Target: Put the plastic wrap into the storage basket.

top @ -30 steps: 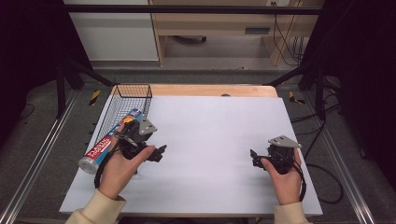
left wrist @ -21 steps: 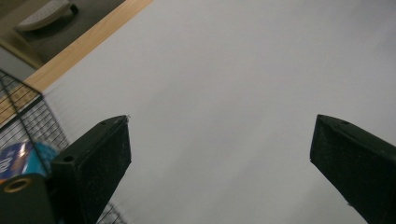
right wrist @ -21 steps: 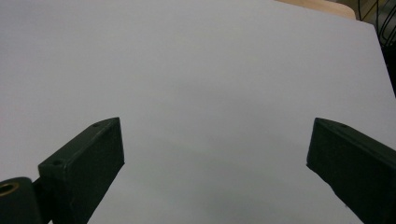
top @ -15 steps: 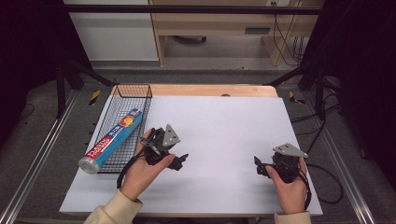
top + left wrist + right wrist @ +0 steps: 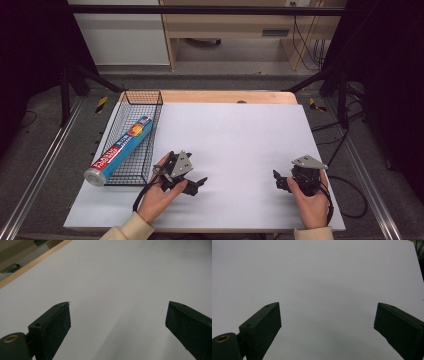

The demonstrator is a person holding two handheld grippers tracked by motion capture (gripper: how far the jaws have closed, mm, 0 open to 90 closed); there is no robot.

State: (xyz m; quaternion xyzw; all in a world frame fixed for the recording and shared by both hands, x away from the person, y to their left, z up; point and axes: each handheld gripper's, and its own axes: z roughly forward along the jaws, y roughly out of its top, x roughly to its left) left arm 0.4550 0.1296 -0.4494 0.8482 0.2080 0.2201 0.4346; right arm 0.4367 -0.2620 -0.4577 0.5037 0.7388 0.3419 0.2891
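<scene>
Both the left gripper and right gripper gape empty, the right's jaws having just narrowed, over the white tabletop, the blue cylindrical foil box at ten o'clock.

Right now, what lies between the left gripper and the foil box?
In the high view, the wire basket's near wall separates the left gripper from the foil box inside it; otherwise bare white table.

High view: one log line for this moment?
left gripper: open, empty | right gripper: open, empty, jaws just closing slightly | foil box: in wire basket
</scene>
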